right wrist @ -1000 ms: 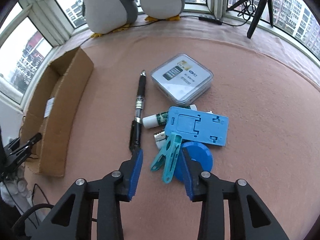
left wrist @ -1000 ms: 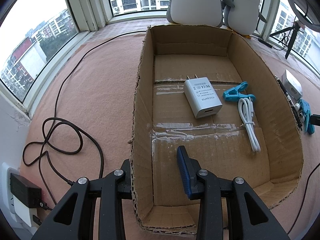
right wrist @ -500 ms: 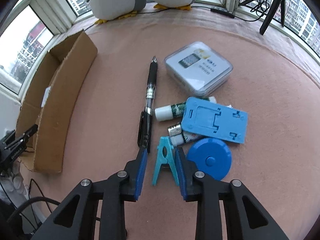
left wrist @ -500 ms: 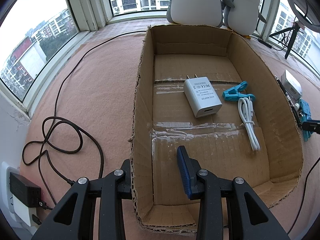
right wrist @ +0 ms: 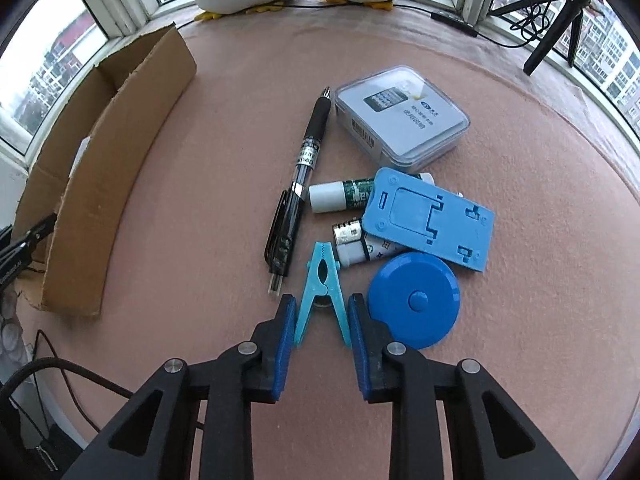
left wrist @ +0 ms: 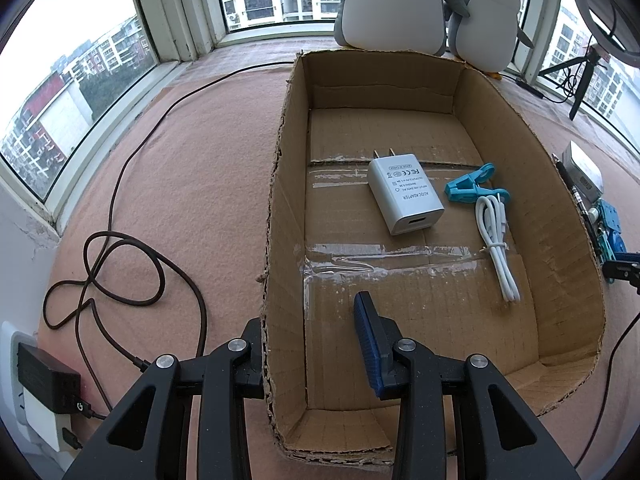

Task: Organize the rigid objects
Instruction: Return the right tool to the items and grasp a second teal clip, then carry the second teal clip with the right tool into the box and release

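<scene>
My right gripper (right wrist: pixel 320 332) is shut on the two handles of a teal clothespin (right wrist: pixel 320 280), which lies on the pink cloth with its tip pointing away. Beside it lie a black pen (right wrist: pixel 298 184), a blue round tape measure (right wrist: pixel 414 300), a blue phone stand (right wrist: pixel 430 218), two small tubes (right wrist: pixel 340 196) and a clear plastic case (right wrist: pixel 400 116). My left gripper (left wrist: pixel 312 344) is open and straddles the near left wall of the cardboard box (left wrist: pixel 280 208). The box holds a white charger (left wrist: pixel 404 198), a teal clip (left wrist: pixel 472 186) and a white cable (left wrist: pixel 496 240).
Two plush penguins (left wrist: pixel 392 4) sit behind the box by the windows. A dark cord (left wrist: pixel 120 272) loops on the cloth left of the box and runs to a wall plug (left wrist: pixel 44 380). A tripod (right wrist: pixel 560 16) stands at the far right.
My right gripper moved forward around the teal clothespin and narrowed until its pads pressed on the handles. The clothespin turned to point straight away. My left gripper stayed still.
</scene>
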